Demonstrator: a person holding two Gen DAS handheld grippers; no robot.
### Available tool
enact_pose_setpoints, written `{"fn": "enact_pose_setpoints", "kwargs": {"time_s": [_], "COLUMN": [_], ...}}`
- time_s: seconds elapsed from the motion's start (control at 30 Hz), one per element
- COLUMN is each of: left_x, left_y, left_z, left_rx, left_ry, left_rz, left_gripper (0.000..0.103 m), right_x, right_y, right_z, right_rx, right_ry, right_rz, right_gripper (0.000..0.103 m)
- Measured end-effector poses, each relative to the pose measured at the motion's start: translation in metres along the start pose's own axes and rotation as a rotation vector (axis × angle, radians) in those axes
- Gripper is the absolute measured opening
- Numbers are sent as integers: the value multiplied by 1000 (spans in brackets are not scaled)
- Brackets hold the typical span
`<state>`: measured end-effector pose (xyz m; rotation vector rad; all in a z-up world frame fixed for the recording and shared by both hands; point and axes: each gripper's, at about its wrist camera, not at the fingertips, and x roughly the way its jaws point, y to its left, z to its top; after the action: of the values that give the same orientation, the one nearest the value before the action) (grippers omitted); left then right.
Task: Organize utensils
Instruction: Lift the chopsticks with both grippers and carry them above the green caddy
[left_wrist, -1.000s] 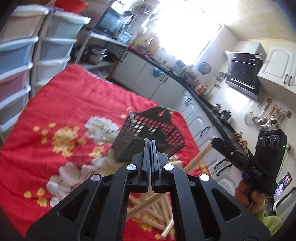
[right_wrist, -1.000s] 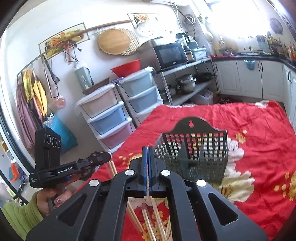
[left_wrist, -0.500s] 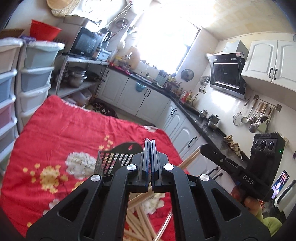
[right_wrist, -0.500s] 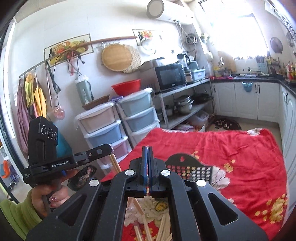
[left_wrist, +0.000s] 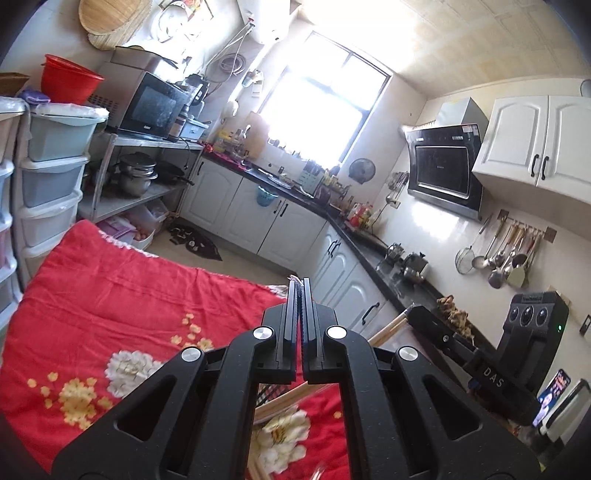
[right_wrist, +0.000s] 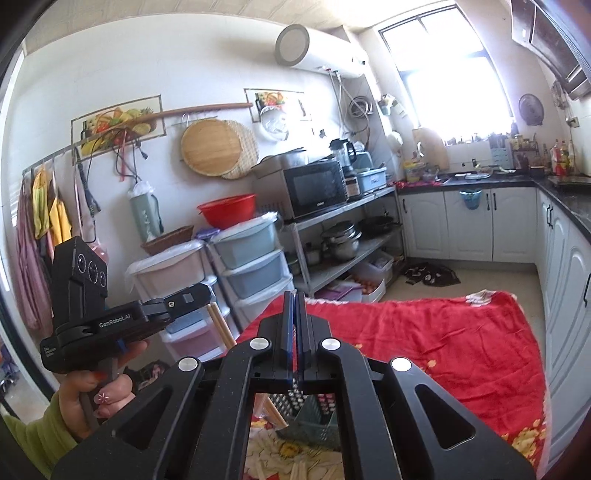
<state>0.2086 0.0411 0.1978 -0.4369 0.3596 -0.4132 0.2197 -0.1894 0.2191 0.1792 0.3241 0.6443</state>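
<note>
Both grippers are raised well above the table (left_wrist: 92, 295), which is covered in a red flowered cloth, and each is clenched on chopsticks. The left gripper (left_wrist: 300, 291) has its fingers pressed nearly together; seen from the right wrist camera, a pair of wooden chopsticks (right_wrist: 221, 326) sticks out below its tip. The right gripper (right_wrist: 294, 299) is likewise closed, and from the left wrist camera pale chopsticks (left_wrist: 388, 326) angle down from it toward the cloth. The dark mesh basket (right_wrist: 314, 421) sits below and just ahead of the right gripper, only partly visible through its frame — a stick or two appears beside its near wall, but whether any lie inside cannot be told. More loose chopsticks (left_wrist: 284, 400) lie on the cloth under the left gripper. To do this step well, I judge each gripper should come down over the basket one at a time, sticks turned close to upright and tips aimed inside the rim, releasing only once the ends are past the mesh wall — dropping from this height risks a bounce out.
</note>
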Motion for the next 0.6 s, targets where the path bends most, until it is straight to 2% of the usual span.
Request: {"fn": "enact_pose_setpoints", "kwargs": {"time_s": [0.3, 0.6], "left_x": [32, 60], "left_y": [-16, -7], "left_z": [11, 4], "left_rx": [31, 45], "left_ry": [-5, 5], "left_rz": [5, 44], "left_gripper": [0, 0], "right_x": [-1, 4], "right_y": [-17, -41], "right_z": [13, 8], "right_rx": [4, 23], "right_ry": [-20, 0], "right_rz": [-46, -98], "right_gripper": [1, 1]}}
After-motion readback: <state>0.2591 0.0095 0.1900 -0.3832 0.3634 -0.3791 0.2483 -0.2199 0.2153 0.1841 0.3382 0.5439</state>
